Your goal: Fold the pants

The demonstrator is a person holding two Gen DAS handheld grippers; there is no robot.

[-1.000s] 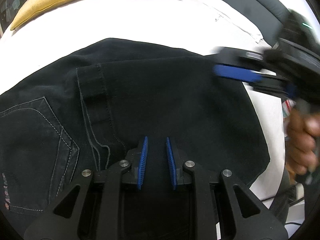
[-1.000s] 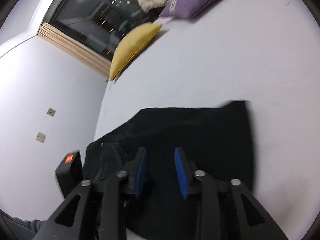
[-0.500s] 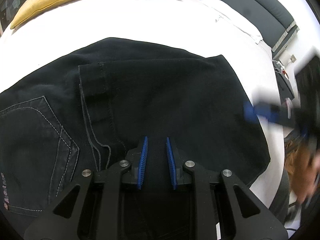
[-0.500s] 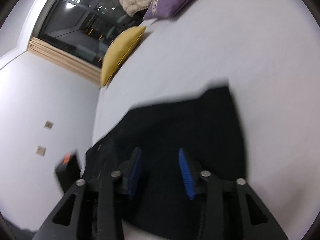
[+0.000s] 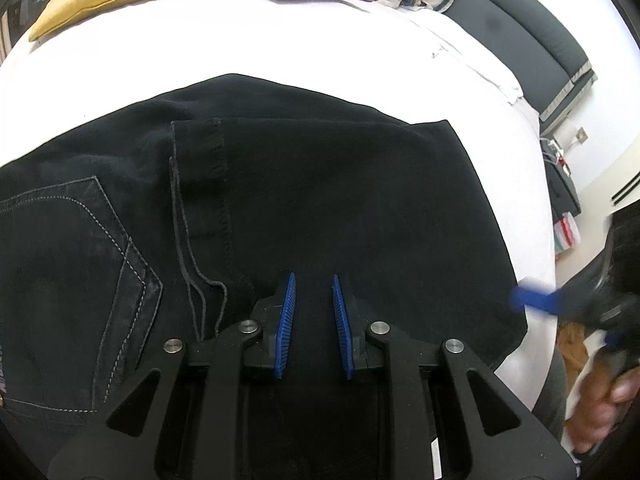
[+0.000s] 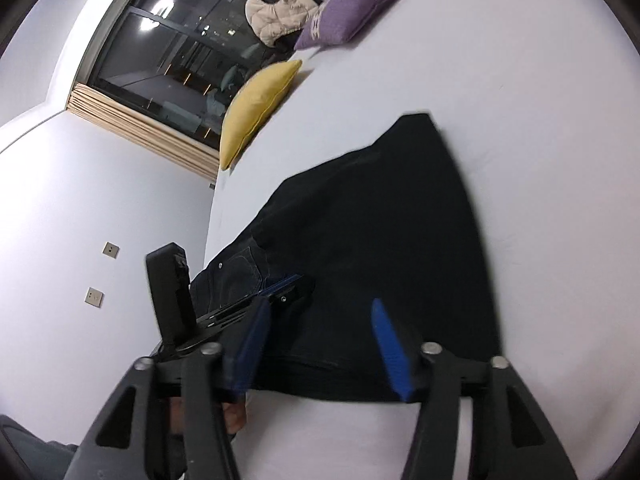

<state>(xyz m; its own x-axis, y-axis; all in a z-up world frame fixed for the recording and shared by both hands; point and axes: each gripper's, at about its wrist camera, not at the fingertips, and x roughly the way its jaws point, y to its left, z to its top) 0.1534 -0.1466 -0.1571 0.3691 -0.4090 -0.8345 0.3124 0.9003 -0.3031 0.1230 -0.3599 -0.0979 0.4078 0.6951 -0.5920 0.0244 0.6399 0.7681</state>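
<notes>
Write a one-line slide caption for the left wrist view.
Open left gripper above folded black pants on a white bed.

You're working over a white bed (image 5: 280,40); yellow pillow (image 6: 256,108) and purple pillow (image 6: 352,12) lying near a dark window (image 6: 176,52), ceiling lights reflecting.

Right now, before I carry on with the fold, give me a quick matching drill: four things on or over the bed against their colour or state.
Things:
1. pants
2. cushion nearest the window
3. cushion beside it
4. right hand-held gripper

Colour or state:
A. purple
B. wide open, holding nothing
C. black, folded over on the white bed
D. yellow

Pairs: 1-C, 2-D, 3-A, 4-B
</notes>
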